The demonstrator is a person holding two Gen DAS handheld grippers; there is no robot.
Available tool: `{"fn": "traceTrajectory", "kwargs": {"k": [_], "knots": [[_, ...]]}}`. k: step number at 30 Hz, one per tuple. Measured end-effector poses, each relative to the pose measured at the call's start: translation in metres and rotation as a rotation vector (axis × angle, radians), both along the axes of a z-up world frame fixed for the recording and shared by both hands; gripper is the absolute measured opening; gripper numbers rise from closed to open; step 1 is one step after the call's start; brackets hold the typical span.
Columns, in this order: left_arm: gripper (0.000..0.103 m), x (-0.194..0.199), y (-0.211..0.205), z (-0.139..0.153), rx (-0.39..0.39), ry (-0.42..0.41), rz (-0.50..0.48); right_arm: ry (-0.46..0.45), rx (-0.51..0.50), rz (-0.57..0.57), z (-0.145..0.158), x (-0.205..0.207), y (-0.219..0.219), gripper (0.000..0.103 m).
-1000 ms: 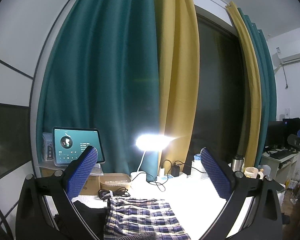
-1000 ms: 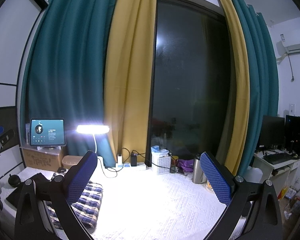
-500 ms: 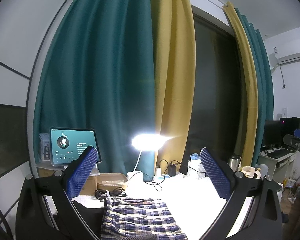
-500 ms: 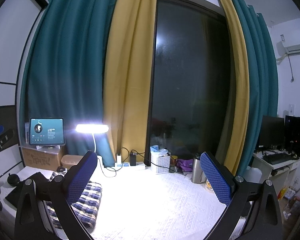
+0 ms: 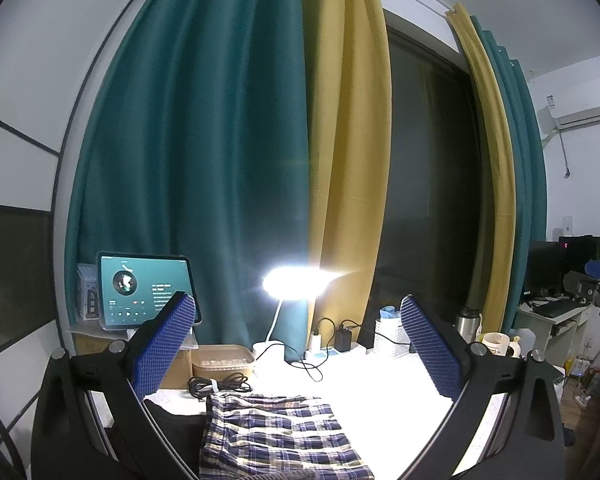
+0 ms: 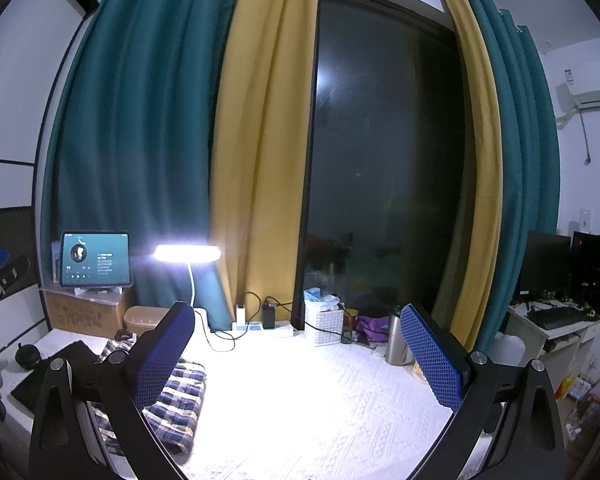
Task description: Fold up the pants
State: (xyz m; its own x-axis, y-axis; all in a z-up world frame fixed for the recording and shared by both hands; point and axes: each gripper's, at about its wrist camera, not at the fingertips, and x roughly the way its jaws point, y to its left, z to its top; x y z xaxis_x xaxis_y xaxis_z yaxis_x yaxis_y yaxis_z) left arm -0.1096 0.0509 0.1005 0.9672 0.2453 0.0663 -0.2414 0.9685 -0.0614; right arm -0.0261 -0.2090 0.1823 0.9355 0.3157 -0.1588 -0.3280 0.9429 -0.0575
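Left wrist view: the plaid pants are soft, light cloth that will sag and slide, so a pinch at the waistband or a hem corner looks the safest hold. They lie in a blue, white and yellow check, already lying doubled over near the left edge of the white-covered desk, beside dark cloth. The left gripper hangs above them, jaws wide apart and empty.

Right wrist view: the pants show as a thick folded bundle toward the desk's left edge. The right gripper is spread wide too, holding nothing, over bare desk.
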Motion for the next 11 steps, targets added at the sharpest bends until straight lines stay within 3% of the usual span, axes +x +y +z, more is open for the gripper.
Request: {"fn": "traceTrajectory", "kwargs": {"k": [11], "knots": [[0.102, -0.0024, 0.0037, -0.0012, 0.001, -0.023, 0.002, 0.004, -0.001, 0.002, -0.0016, 0.0011, 0.0008, 0.103]]}}
